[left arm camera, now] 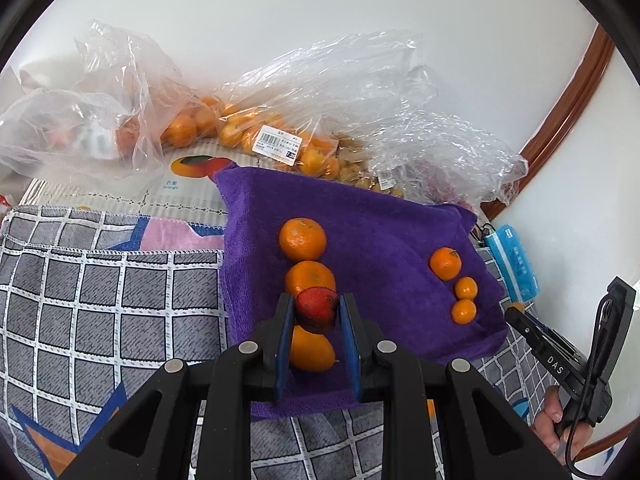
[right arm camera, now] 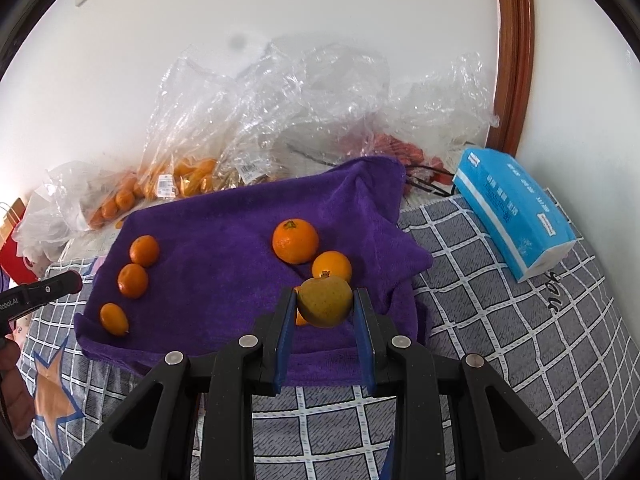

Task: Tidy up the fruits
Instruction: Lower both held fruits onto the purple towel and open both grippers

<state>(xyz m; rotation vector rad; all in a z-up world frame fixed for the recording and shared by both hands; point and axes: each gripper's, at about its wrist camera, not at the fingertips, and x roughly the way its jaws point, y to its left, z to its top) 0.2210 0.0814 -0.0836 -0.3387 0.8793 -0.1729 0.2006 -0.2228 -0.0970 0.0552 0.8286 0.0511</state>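
In the left wrist view my left gripper [left arm camera: 317,301] is shut on a small red fruit [left arm camera: 316,312], just above the near part of a purple towel [left arm camera: 380,232]. Under it runs a column of three oranges [left arm camera: 302,239]. A second group of three smaller oranges [left arm camera: 445,263] lies at the towel's right side. In the right wrist view my right gripper [right arm camera: 325,297] is shut on a yellow-green fruit [right arm camera: 325,307] above the right-hand oranges [right arm camera: 295,240], one of them partly hidden behind it. Each gripper shows at the edge of the other's view, held by a hand.
Clear plastic bags [left arm camera: 280,120] of oranges and other fruit are piled along the white wall behind the towel. A blue tissue pack [right arm camera: 516,212] lies to the right. A grey checked blanket [left arm camera: 100,300] covers the surface. A brown wooden frame [right arm camera: 514,60] stands at the far right.
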